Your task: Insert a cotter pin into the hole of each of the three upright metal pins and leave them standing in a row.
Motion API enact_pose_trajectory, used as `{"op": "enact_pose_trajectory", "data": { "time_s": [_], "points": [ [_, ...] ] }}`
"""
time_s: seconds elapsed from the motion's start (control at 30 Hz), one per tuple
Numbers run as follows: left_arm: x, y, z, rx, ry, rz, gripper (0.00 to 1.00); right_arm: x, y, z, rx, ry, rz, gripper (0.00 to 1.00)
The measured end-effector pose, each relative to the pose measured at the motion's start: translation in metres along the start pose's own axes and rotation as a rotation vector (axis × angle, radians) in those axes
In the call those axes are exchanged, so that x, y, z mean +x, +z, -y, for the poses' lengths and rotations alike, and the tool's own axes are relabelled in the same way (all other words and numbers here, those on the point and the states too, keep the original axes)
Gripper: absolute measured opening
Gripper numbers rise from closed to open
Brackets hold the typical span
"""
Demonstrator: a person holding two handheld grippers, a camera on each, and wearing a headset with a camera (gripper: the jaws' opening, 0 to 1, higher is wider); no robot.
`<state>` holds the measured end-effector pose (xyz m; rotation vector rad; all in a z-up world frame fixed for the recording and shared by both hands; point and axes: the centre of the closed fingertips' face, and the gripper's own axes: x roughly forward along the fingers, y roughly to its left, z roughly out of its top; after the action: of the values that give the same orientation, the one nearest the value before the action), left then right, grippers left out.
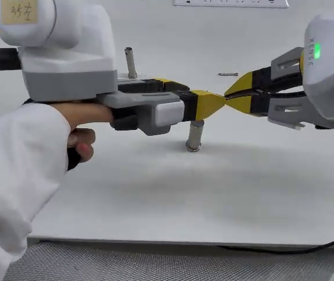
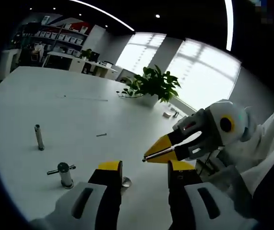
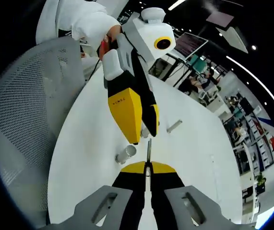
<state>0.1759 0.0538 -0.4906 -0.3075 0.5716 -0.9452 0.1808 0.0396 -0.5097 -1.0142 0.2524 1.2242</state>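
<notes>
One metal pin (image 1: 195, 136) stands upright on the white table, right under my left gripper (image 1: 210, 104). That gripper is open (image 2: 146, 167), and the pin's top (image 2: 125, 181) sits by its left jaw. My right gripper (image 1: 231, 98) comes in from the right, tip to tip with the left. It is shut on a thin cotter pin (image 3: 148, 152), which points at the left gripper (image 3: 144, 129). A second metal pin (image 2: 65, 173) stands with a cotter pin through it. A third, bare pin (image 1: 130, 62) stands farther back.
A loose cotter pin (image 1: 228, 74) lies on the table at the back right. The table's front edge (image 1: 155, 241) runs close to me, with a mesh chair beyond it. A hand in a white sleeve (image 1: 14, 170) holds the left gripper.
</notes>
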Motion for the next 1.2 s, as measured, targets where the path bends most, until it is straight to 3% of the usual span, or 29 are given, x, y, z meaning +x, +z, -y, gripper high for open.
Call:
{"op": "enact_pose_trajectory", "data": {
  "time_s": [0.17, 0.37, 0.57, 1.03, 1.2],
  "points": [
    [0.003, 0.000, 0.003, -0.005, -0.007, 0.010, 0.26, -0.002, 0.005, -0.002, -0.007, -0.005, 0.013, 0.00],
    [0.003, 0.000, 0.004, -0.037, -0.012, 0.011, 0.10, -0.002, 0.010, -0.002, -0.019, -0.009, 0.031, 0.00],
    [0.004, -0.002, 0.005, -0.053, -0.014, 0.000, 0.03, -0.004, 0.013, -0.003, -0.028, -0.011, 0.039, 0.00],
    [0.008, -0.003, 0.018, -0.063, -0.035, 0.002, 0.00, -0.006, 0.023, -0.004, -0.049, -0.015, 0.045, 0.00],
    [0.006, -0.002, 0.015, -0.063, -0.047, 0.002, 0.00, -0.007, 0.026, -0.004, -0.052, -0.020, 0.047, 0.00]
  ]
}}
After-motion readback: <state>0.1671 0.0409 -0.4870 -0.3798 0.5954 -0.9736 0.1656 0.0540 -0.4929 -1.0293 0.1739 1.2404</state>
